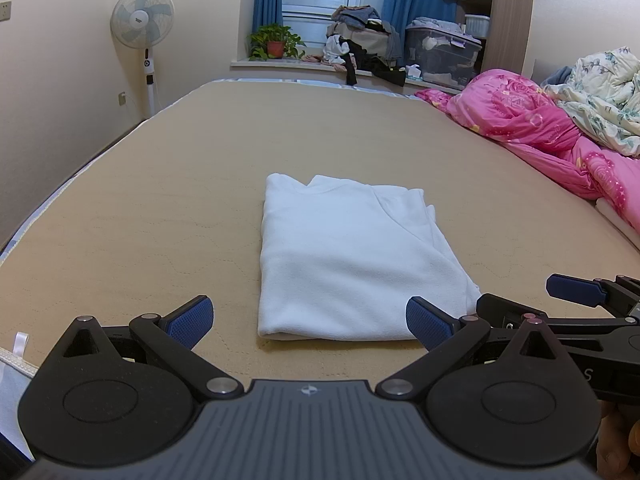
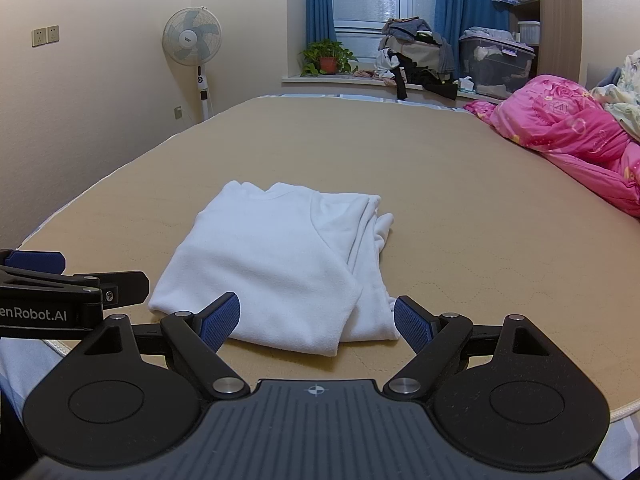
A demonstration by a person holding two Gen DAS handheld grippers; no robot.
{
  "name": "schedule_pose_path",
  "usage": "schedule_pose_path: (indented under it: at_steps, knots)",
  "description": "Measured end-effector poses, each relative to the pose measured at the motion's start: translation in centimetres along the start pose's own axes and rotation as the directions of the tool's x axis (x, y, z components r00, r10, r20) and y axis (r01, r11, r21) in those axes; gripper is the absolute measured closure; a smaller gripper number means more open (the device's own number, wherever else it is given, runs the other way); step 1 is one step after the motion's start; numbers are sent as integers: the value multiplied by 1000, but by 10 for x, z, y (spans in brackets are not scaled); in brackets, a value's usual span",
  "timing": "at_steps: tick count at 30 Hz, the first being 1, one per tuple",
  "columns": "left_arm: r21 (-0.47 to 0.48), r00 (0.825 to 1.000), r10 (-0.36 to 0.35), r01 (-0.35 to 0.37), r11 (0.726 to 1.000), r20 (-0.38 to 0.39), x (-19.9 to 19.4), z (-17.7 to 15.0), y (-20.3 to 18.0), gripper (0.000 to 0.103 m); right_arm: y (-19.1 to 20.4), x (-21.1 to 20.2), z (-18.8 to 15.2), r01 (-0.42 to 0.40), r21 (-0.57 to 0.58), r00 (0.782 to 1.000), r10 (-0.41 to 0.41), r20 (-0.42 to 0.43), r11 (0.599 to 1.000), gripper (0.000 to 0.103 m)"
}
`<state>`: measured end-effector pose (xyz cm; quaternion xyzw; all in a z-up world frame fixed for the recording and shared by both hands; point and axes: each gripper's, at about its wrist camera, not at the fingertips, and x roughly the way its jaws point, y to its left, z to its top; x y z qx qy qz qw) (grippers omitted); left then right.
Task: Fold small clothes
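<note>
Folded white shirt [image 1: 352, 256] lies lengthwise, collar facing away; left gripper [image 1: 308, 320] and right gripper [image 2: 316, 318] wide apart, empty.

white garment [image 1: 352, 256] — folded, flat on bed [image 1: 160, 200]

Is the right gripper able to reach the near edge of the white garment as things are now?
Probably yes. The right gripper is open and the folded white garment lies flat on the bed just ahead of its fingertips. Nothing stands between them; the left gripper sits off to the side.
</note>
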<state>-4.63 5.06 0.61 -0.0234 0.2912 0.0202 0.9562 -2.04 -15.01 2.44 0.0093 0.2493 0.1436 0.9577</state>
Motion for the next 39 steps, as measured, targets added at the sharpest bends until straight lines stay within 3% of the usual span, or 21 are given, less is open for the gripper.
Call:
schedule_pose_path:
  at_steps: [39]
  knots:
    - [7,1000,-20,20,1000,12,-1,-1,1,0,0,1,-2,2,0,1000,-2,-7,1000,18]
